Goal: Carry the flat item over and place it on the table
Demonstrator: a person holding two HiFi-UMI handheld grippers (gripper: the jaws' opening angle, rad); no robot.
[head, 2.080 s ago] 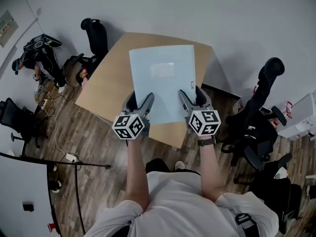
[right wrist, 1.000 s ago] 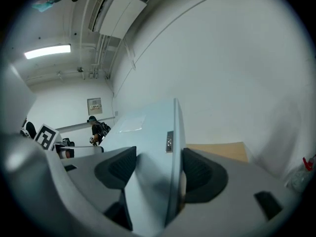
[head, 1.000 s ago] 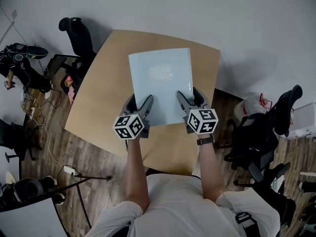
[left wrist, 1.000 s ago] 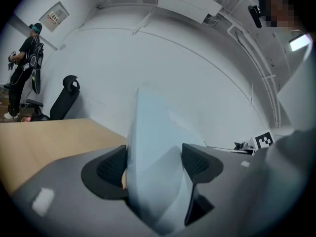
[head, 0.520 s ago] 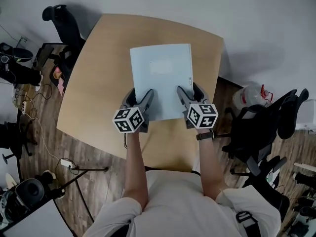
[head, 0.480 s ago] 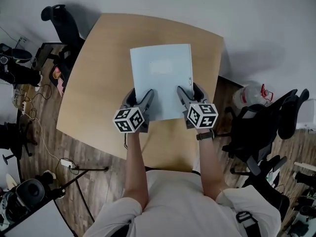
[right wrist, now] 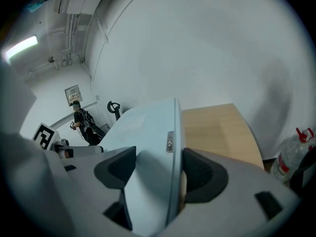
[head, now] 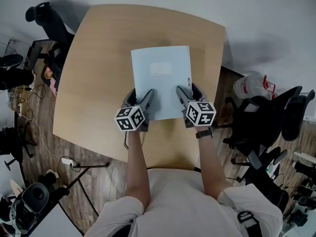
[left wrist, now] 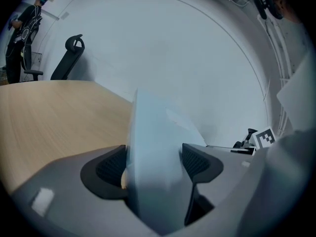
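Note:
A flat pale-blue folder [head: 162, 80] with a white label is held level above the wooden table [head: 98, 78]. My left gripper [head: 142, 101] is shut on its near left edge, and my right gripper [head: 185, 97] is shut on its near right edge. In the left gripper view the folder [left wrist: 155, 152] runs edge-on between the dark pads [left wrist: 108, 168]. The right gripper view shows the folder [right wrist: 148, 137] clamped the same way, its spine with a small tag toward the right pad [right wrist: 197, 174]. The folder's near edge is hidden inside both grippers.
Black office chairs stand at the table's far left corner [head: 47, 21] and on the right [head: 269, 122]. A clear water jug [head: 251, 85] sits on the floor right of the table. Cables and a tripod [head: 74, 164] lie on the wood floor at left. A person [right wrist: 81, 122] stands by the far wall.
The table has come nearer and now lies fully under the folder; earlier only its far part was beneath. Both grippers keep the same hold on the folder.

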